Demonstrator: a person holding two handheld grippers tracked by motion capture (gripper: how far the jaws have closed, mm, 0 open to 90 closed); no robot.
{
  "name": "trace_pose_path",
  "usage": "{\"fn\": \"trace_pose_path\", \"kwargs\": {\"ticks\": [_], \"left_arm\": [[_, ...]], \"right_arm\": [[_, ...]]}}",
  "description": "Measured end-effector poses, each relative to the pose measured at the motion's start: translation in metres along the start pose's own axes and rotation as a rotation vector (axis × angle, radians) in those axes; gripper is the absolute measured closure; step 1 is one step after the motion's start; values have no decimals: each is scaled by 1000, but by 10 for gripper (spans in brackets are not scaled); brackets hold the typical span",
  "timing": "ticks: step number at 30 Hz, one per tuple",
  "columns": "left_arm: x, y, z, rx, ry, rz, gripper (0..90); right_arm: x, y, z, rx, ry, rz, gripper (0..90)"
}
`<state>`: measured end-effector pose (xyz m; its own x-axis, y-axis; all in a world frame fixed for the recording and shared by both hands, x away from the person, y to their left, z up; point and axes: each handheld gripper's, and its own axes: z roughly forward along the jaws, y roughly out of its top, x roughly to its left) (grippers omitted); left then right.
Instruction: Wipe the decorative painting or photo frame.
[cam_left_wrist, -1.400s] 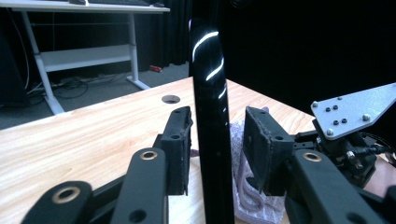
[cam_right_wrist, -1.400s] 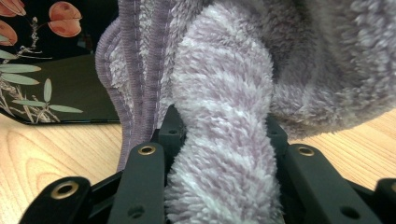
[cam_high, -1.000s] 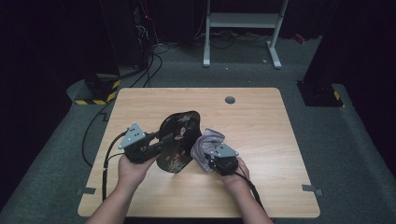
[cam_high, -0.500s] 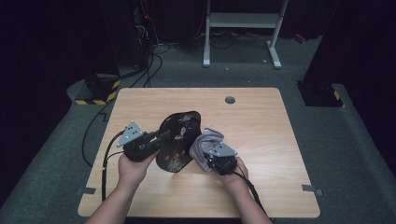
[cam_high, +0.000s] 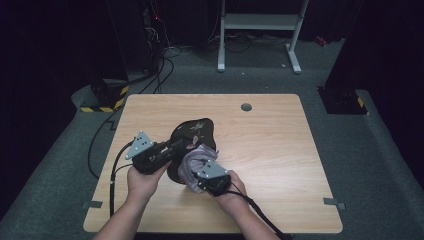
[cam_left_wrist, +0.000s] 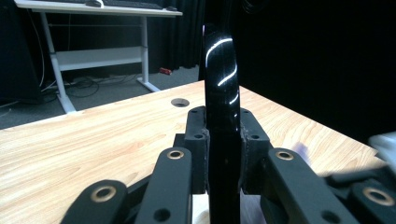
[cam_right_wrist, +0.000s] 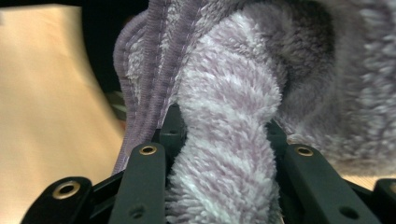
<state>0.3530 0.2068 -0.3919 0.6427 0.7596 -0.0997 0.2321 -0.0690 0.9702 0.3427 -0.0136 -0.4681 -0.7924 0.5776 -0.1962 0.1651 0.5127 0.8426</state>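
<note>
My left gripper (cam_high: 172, 148) has just been closing, and its jaws now clamp the rim of the glossy black, flower-patterned plate (cam_left_wrist: 220, 93), held on edge above the light wooden table (cam_high: 280, 145). My right gripper (cam_high: 200, 172) pinches a fluffy lilac cloth (cam_right_wrist: 224, 135), bunched against the plate's near side.

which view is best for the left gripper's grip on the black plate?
Left gripper view: the left gripper has its pads clamped on the black plate, seen edge-on. High view shows the plate's face and the gripper at its edge. Right gripper view gives just a dark sliver behind the purple cloth.
</note>
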Motion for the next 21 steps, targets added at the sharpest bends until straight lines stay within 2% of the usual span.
{"fn": "trace_pose_path", "kwargs": {"ticks": [5,7,9,11,14,21], "left_arm": [[1,0,0,0,1,-5,778],[2,0,0,1,1,-7,778],[3,0,0,0,-2,-13,777],[3,0,0,-1,-3,-13,777],[4,0,0,-1,-6,-14,778],[3,-1,0,-5,-10,-16,778]], "right_arm": [[32,16,-4,-43,75,-68,644],[38,20,-5,-46,82,-75,644],[37,21,-4,-45,82,-69,646],[31,20,-3,-40,74,-44,646],[14,19,-4,-47,43,9,646],[-36,9,-6,-52,-93,152,646]]}}
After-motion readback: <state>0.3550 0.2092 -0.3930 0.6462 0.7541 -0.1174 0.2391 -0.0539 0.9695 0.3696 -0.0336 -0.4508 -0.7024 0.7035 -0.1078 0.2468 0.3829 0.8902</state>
